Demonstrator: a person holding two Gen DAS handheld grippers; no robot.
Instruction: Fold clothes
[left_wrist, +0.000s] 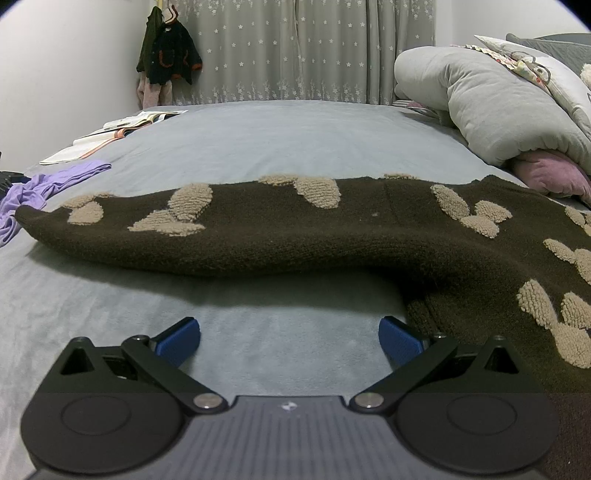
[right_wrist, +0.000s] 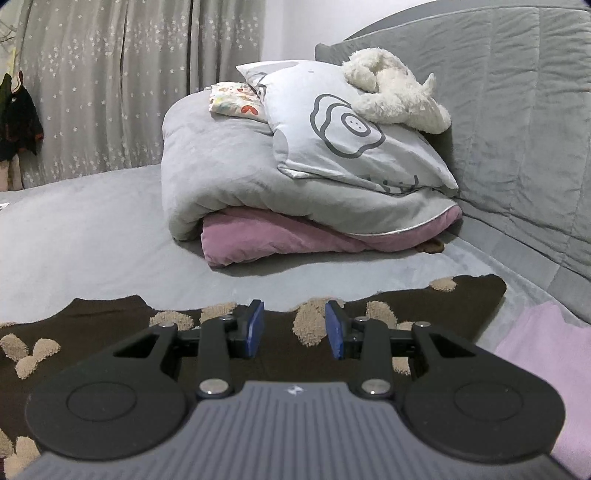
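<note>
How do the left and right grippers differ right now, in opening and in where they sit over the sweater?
The left gripper is wide open; the right gripper is open only narrowly. The left sits over bare bed sheet just short of the sweater sleeve; the right sits over the sweater body. Both have blue pads and hold nothing.

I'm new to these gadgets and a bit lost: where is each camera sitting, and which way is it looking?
Left wrist: sits on the left gripper, low over the bed, facing the brown sweater and the curtain; its open blue fingers show.
Right wrist: sits on the right gripper above the sweater, facing the grey quilt, pillow and plush toy; its fingers stand apart, empty.
Shared: sweater, bed, quilt, curtain.
</note>
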